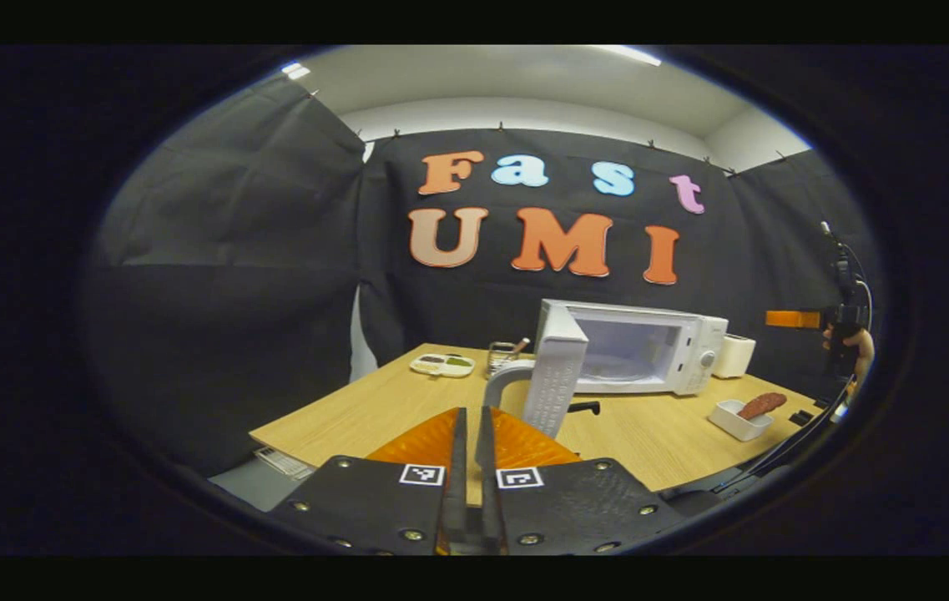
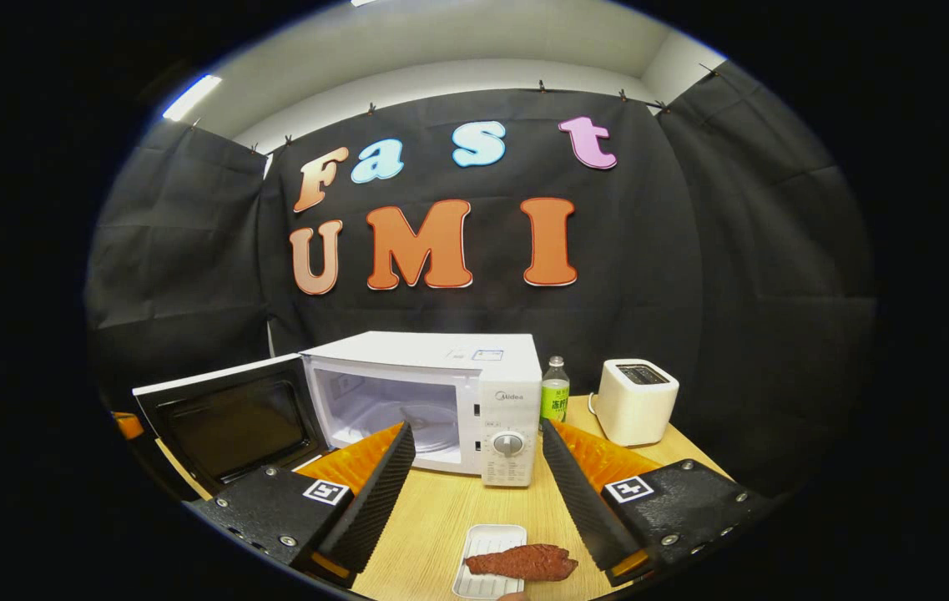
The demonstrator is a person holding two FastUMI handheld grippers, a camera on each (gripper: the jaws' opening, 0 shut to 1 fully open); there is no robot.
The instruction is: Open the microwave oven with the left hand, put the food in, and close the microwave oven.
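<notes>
Food [image 2: 522,563] below open jaws — microwave [image 2: 441,405] reads "Midea".

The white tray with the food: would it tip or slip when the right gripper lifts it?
The white tray looks shallow and light, so probably easy to lift. The food overhangs one edge, so it may tilt or slide. The open right gripper has ribbed fingers, which likely help.

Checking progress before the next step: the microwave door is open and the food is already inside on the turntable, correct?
Not quite. The microwave door is open, but the food is not inside: the right gripper view shows it lying in its white tray on the table, in front of the microwave, between the open fingers.
</notes>
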